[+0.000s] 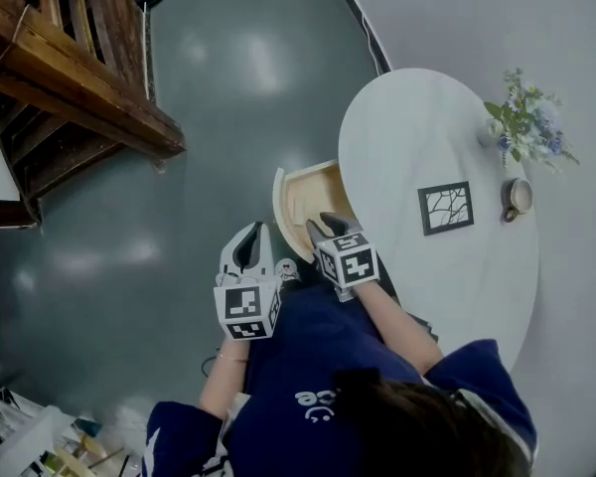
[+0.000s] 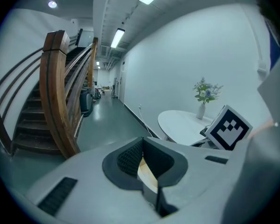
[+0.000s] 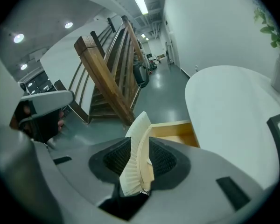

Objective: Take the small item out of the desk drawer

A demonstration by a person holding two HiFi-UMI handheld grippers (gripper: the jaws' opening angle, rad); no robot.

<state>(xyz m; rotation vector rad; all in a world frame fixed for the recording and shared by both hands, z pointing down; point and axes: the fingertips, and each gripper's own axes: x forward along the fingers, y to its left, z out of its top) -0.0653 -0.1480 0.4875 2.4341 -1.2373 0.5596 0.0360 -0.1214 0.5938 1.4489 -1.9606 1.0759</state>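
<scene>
Straddling the drawer front [image 3: 134,146] with my right claw [image 1: 329,227], jaws slack either side of it, not pinching.
The drawer [image 1: 308,192] stands pulled out from the white desk [image 1: 427,137], with pale bare wood inside and a stiff, curved, ribbed white front. I cannot make out the small item, which is perhaps hidden under my claw. I judge it light and easily knocked, so I'd pinch it across its narrow sides. My left claw [image 1: 247,244] hangs closed and empty alongside.
</scene>
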